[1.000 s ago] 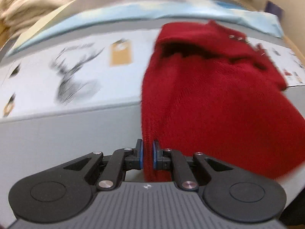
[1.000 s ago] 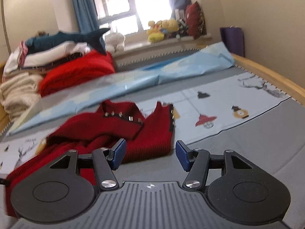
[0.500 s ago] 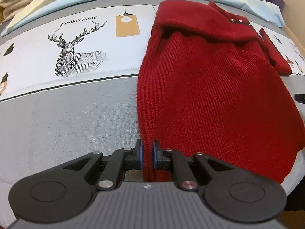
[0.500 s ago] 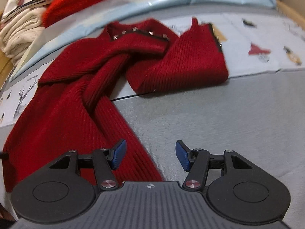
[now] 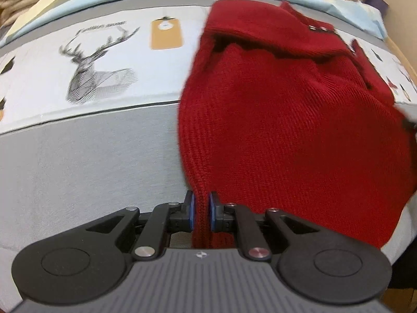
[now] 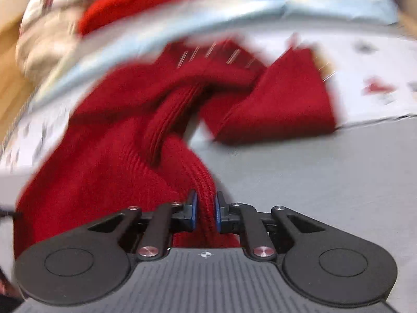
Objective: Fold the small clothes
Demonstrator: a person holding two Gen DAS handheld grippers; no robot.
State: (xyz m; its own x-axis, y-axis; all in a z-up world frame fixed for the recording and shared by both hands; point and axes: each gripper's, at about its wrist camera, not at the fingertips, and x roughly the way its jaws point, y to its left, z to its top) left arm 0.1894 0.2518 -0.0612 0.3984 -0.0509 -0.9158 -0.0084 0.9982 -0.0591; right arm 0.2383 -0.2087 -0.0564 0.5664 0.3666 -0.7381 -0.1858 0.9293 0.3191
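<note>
A small dark red knit sweater lies on a grey bed sheet, hem toward me and studded collar at the far end. My left gripper is shut on the ribbed hem at its left corner. In the right wrist view the same sweater shows with one sleeve spread out to the right. My right gripper is shut on the ribbed hem at the right corner. The right view is blurred by motion.
The sheet has a grey band and a white printed band with a deer drawing. A light blue quilt lies behind the sweater. A pile of red and cream clothes sits at the far left.
My right gripper has moved down to the sweater's hem and closed on it; it was open and empty before. My left gripper has kept its hold on the hem.
</note>
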